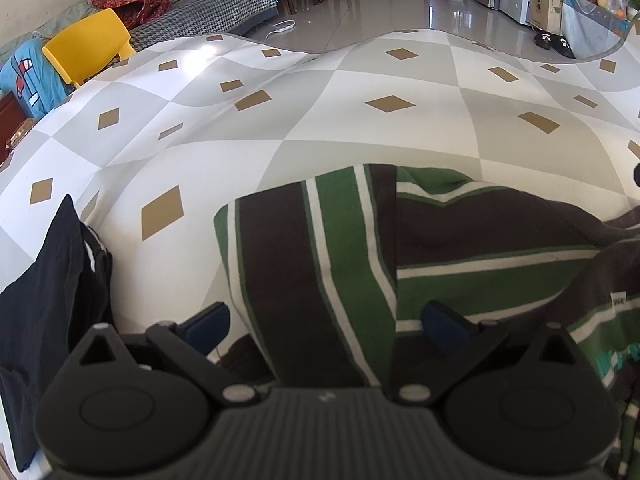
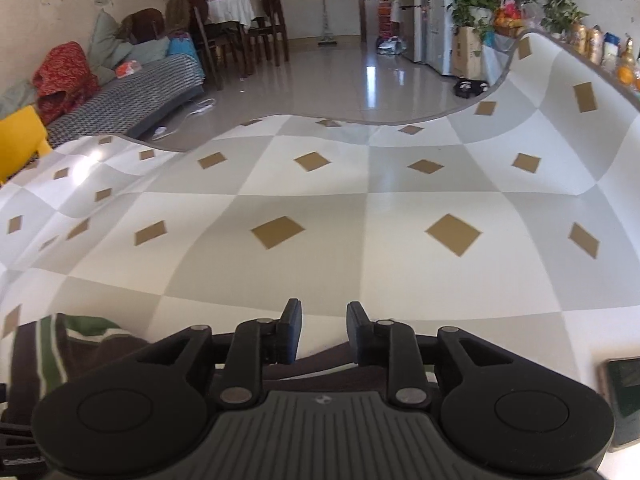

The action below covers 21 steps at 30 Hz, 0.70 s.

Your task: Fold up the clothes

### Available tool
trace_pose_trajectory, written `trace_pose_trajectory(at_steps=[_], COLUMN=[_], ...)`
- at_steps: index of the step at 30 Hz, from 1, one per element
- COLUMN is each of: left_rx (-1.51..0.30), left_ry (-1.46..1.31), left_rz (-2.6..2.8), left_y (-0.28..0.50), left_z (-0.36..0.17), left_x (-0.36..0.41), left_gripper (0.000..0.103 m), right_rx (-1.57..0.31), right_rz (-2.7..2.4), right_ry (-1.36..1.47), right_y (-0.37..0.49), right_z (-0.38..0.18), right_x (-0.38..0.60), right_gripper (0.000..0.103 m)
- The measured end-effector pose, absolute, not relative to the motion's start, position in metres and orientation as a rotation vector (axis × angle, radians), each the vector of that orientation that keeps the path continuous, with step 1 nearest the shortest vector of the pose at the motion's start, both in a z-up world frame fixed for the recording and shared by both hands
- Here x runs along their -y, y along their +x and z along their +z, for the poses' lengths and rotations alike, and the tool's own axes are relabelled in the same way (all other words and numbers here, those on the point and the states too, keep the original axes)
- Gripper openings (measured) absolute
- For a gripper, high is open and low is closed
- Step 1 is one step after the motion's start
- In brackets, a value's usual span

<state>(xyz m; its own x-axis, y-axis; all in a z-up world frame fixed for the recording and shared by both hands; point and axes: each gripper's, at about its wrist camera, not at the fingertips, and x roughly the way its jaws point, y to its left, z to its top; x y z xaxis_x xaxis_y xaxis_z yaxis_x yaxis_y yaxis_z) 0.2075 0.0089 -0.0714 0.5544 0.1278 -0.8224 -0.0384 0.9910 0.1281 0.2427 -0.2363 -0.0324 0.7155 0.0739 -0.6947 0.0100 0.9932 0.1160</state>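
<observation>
A brown, green and white striped shirt [image 1: 440, 240] lies rumpled on the checked tablecloth [image 1: 320, 120], one part folded over another. My left gripper [image 1: 326, 318] hangs just above its near edge with the jaws wide open. The striped cloth runs between the blue pads [image 1: 440, 320], which do not press on it. In the right wrist view the shirt [image 2: 80, 344] shows at the lower left and under the gripper body. My right gripper [image 2: 324, 314] stands over the shirt's far edge with a narrow gap between its fingers; only bare tablecloth [image 2: 320, 220] shows in the gap.
A folded black garment [image 1: 48, 300] lies at the left of the table. A dark flat device [image 2: 624, 392] sits near the right edge. Beyond the table's wavy far edge are a yellow chair [image 1: 88, 44], a sofa [image 2: 132, 92] and tiled floor.
</observation>
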Motion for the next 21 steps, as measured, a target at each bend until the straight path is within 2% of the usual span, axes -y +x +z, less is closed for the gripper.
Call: trace_pose_trajectory(at_steps=[21], left_rx=[-0.995], left_ry=[0.079], left_rz=[0.081], left_y=[0.212], left_z=[-0.072], left_x=[-0.009], left_gripper=[0.103], right_rx=[-0.877], right_rz=[0.366], right_ry=[0.119], right_y=[0.263], right_z=[-0.062], right_x=[0.178], right_gripper=[0.038])
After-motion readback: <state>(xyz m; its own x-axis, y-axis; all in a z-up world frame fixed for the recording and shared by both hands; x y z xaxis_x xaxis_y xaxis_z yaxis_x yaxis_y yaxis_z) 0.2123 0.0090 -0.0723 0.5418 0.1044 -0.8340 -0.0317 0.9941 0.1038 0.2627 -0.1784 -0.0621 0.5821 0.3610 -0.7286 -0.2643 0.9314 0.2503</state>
